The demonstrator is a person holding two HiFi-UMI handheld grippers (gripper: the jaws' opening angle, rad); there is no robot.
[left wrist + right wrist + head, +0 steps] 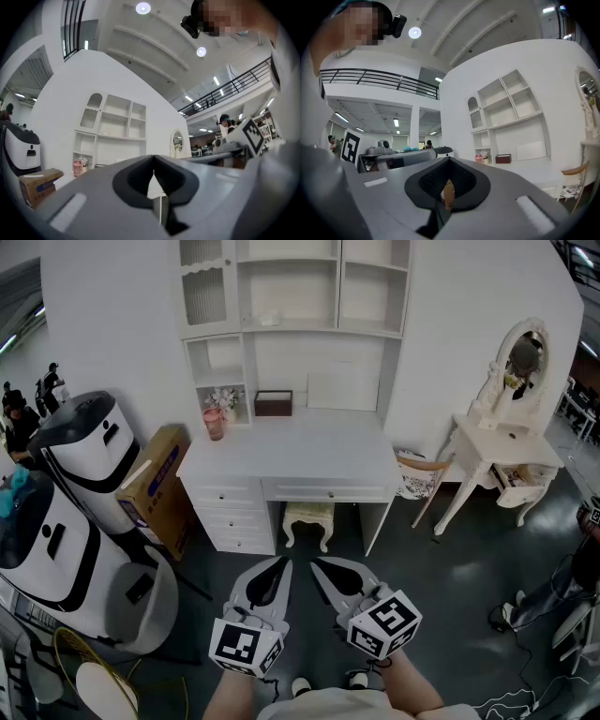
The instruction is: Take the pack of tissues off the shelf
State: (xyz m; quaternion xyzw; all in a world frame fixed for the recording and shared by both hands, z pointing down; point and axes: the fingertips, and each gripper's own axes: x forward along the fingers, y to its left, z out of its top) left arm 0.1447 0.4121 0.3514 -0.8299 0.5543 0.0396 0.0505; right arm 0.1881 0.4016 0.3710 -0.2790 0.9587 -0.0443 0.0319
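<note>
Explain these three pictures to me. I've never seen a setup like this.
There is no robot here: a person holds a two-jaw tool in each hand. The head view comes from a camera on the person's head, looking down at the left gripper and the right gripper, side by side. The other two pictures come from cameras riding on each gripper, looking along its jaws. Both grippers are shut and hold nothing. Ahead stands a white desk with shelves. On it sit a dark brown box and a pink pot of flowers. A small pale thing on a shelf above may be the tissue pack, but it is too small to tell.
</note>
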